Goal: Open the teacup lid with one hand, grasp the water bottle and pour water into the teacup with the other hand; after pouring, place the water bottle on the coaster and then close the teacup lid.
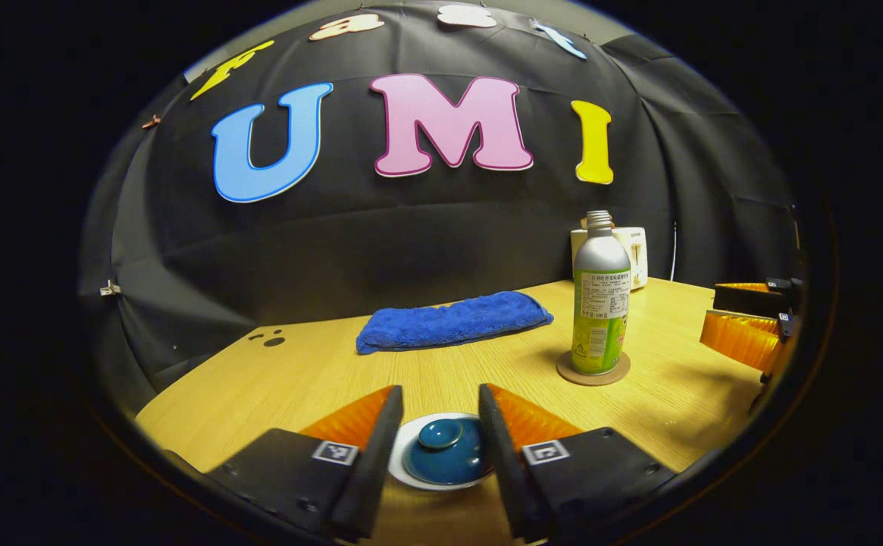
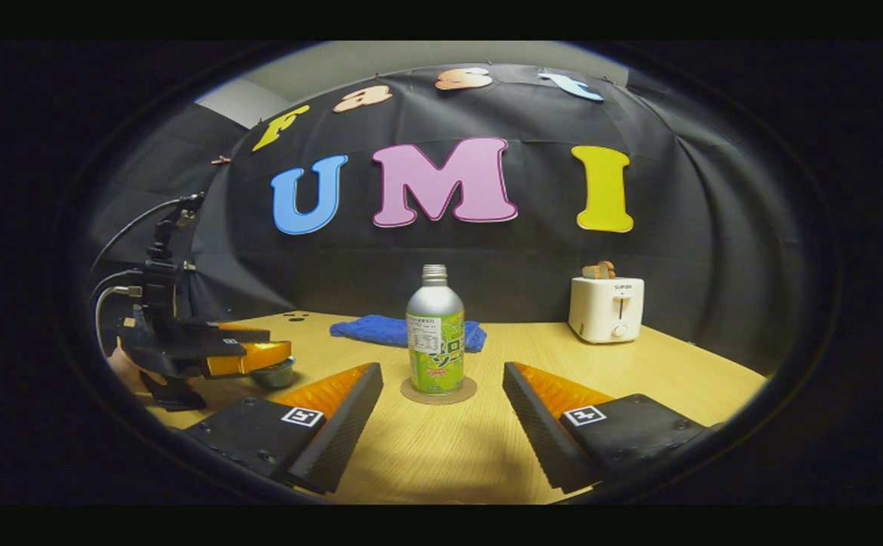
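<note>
Bottle [image 2: 435, 339] silver-topped, green label, uncapped, upright on coaster [image 2: 439, 393] | teacup lid [image 1: 441, 447] blue, on | both jaws wide

Pale wood-grain table [image 2: 441, 455] smooth, faint sheen | silver metal bottle [image 2: 435, 334] glossy green label | fluffy blue cloth towel [image 1: 452, 320] | glazed teal lid [image 1: 441, 434]

The booth is dim with warm light from above; the table [image 1: 320, 371] glows yellow while the cloth wall stays dark; the bottle [image 1: 600, 296] throws a soft shadow to its left in the left gripper view, and its metal shoulder carries a pale sheen; faint glare lies on the tabletop near the toaster [image 2: 606, 307]; both views bow strongly at the edges, bending the table's rim; focus is fairly sharp mid-frame, softer at the margins.
</note>
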`<state>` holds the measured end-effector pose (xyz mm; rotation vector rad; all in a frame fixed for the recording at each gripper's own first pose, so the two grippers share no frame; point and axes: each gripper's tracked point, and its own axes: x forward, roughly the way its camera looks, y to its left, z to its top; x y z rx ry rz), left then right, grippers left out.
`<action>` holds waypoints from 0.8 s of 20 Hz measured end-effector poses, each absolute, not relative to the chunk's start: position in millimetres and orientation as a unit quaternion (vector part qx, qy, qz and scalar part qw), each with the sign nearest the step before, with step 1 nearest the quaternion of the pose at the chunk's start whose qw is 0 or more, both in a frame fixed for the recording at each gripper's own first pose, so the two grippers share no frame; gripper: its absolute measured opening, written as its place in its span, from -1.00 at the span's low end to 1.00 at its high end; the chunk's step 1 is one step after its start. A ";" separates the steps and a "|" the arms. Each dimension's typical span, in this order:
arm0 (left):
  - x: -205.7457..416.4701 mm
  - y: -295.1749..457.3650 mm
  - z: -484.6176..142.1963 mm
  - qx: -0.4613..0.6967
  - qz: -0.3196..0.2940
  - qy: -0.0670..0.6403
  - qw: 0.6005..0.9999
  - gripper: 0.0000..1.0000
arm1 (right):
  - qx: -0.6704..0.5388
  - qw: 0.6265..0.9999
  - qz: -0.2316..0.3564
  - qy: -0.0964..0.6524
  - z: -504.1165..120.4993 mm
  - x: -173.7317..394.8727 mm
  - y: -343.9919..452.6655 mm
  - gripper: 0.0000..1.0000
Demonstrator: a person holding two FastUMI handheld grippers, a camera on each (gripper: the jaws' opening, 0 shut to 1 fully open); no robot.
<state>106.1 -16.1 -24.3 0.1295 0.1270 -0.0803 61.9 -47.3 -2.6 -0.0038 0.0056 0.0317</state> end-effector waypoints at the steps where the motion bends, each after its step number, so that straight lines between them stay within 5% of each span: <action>1: 102.4 -16.4 -20.3 0.062 -0.041 0.056 0.996 0.56 | -0.002 1.000 0.016 0.003 -2.8 62.0 -47.4 0.97; 3: 93.8 -14.5 -17.9 0.056 -0.039 0.042 0.997 0.97 | -0.002 1.000 0.016 0.003 -2.9 62.0 -47.3 0.97; 16: 39.5 -14.5 1.4 0.005 -0.016 -0.013 1.000 0.94 | -0.007 1.000 0.007 0.000 -1.9 51.9 -26.0 0.98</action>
